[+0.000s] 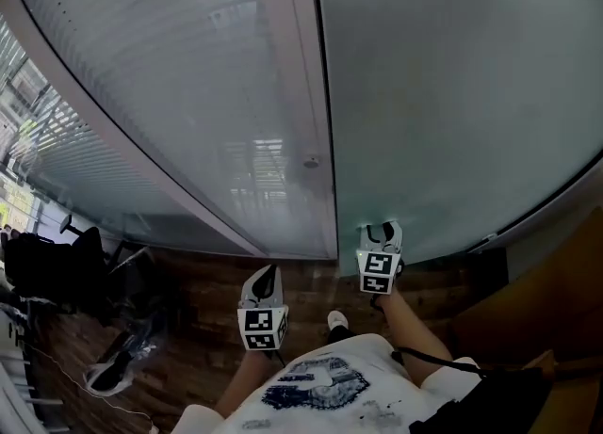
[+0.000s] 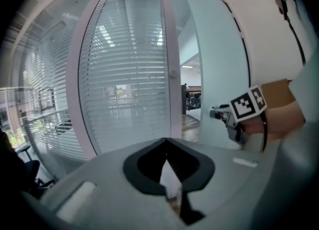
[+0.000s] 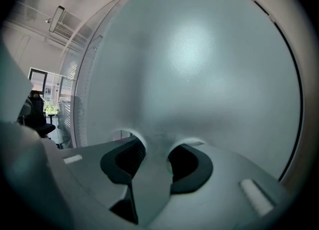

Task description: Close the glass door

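My right gripper [image 1: 382,232] has its jaws apart, and their tips are at the face of the frosted glass door [image 1: 452,93], low and near its left edge; nothing is clamped. My left gripper [image 1: 267,277] is closed on nothing and hangs free above the wooden floor [image 1: 188,329]. It points at the pale door frame [image 1: 306,93] and the panel with blinds [image 1: 188,93]. In the left gripper view, a narrow opening [image 2: 192,99] shows between frame and door.

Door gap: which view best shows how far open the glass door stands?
Left gripper view: the gap shows between the white frame and the frosted door, with the room beyond. Head view shows only a thin dark seam there; the right gripper view is filled by frosted glass.
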`<state>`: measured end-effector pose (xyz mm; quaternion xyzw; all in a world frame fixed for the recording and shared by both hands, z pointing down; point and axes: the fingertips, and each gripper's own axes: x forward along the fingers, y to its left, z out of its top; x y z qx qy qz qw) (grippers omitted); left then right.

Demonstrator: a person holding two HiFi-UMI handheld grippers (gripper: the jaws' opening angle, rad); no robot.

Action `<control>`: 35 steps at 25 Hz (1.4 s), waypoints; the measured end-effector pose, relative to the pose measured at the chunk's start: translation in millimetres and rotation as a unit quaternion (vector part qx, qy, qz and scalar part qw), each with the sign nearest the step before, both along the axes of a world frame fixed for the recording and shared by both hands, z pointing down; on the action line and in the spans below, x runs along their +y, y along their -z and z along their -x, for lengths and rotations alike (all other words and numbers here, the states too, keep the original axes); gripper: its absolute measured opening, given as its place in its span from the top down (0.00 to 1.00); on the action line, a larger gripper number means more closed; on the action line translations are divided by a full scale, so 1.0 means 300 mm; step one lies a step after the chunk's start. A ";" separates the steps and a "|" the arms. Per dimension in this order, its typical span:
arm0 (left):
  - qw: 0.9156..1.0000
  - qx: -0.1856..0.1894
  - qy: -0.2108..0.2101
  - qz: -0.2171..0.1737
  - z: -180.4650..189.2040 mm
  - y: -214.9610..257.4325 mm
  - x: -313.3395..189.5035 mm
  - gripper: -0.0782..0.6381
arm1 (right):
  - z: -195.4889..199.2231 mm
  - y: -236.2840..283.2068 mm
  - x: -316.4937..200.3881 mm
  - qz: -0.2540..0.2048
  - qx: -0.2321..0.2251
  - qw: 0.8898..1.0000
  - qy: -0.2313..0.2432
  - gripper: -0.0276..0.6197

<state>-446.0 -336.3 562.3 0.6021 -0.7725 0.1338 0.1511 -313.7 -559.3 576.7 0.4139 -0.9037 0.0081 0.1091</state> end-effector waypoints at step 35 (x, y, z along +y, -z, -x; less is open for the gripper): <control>1.000 0.000 -0.024 0.002 0.074 -0.049 -0.276 0.89 | 0.081 -0.002 -0.103 0.006 0.002 1.000 -0.003 0.74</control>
